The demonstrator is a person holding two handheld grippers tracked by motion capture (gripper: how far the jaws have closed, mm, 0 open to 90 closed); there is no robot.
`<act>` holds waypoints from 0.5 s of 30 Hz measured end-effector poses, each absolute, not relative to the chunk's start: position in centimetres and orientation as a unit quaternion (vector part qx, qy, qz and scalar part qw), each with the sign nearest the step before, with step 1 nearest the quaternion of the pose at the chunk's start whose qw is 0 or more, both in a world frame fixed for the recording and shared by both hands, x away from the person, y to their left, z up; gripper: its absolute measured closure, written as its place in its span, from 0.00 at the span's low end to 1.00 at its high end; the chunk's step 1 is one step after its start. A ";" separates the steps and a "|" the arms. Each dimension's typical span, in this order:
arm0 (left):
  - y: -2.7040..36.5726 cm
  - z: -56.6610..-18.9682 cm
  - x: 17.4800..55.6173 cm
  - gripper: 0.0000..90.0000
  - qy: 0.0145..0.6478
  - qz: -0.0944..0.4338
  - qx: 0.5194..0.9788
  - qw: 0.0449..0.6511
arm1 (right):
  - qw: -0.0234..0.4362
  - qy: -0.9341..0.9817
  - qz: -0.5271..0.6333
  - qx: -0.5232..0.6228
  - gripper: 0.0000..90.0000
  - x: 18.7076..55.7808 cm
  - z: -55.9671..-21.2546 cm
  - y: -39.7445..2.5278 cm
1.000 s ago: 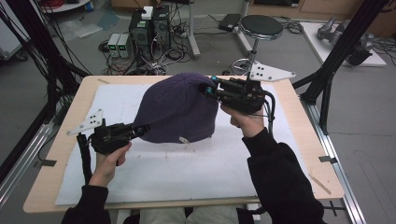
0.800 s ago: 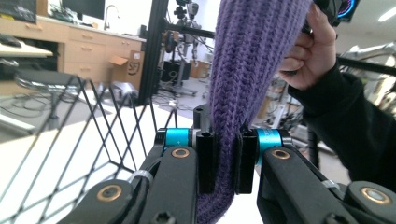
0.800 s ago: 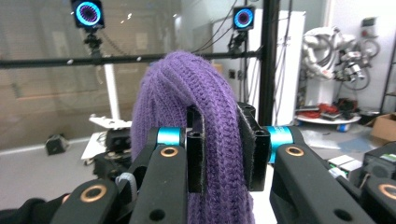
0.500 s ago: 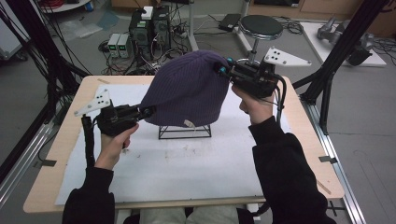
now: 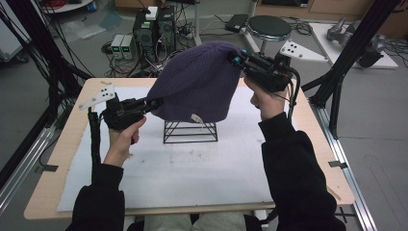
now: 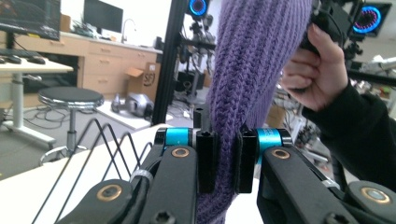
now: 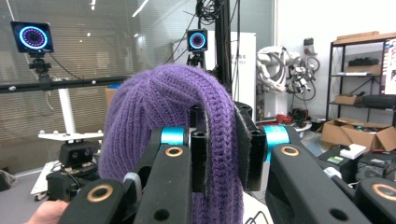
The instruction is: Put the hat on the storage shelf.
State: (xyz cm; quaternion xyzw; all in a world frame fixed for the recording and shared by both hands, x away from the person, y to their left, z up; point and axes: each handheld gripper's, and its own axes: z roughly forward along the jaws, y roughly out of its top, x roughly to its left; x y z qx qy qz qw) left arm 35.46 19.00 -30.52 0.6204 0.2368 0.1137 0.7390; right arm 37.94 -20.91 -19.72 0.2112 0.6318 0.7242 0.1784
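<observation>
beanie [image 5: 198,82] purple ribbed knit, stretched | both grippers' fingers clamp its edges

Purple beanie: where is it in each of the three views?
High view: purple beanie upper centre, held above the wire stand.
Left gripper view: centre, hanging down between the jaws.
Right gripper view: centre-left, a fold between the jaws.
Shared landmark: the beanie's ribbed knit.
</observation>
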 end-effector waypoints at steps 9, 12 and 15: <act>18.5 -27.9 36.3 0.92 0.236 0.136 0.609 0.745 | 0.197 0.616 0.734 0.207 0.88 38.3 -18.0 -21.1; 18.0 -27.5 36.7 0.92 0.236 0.143 0.612 0.741 | 0.210 0.612 0.733 0.209 0.88 38.6 -17.6 -21.4; 17.6 -27.3 37.1 0.92 0.239 0.148 0.612 0.739 | 0.215 0.609 0.736 0.205 0.88 39.0 -17.4 -21.7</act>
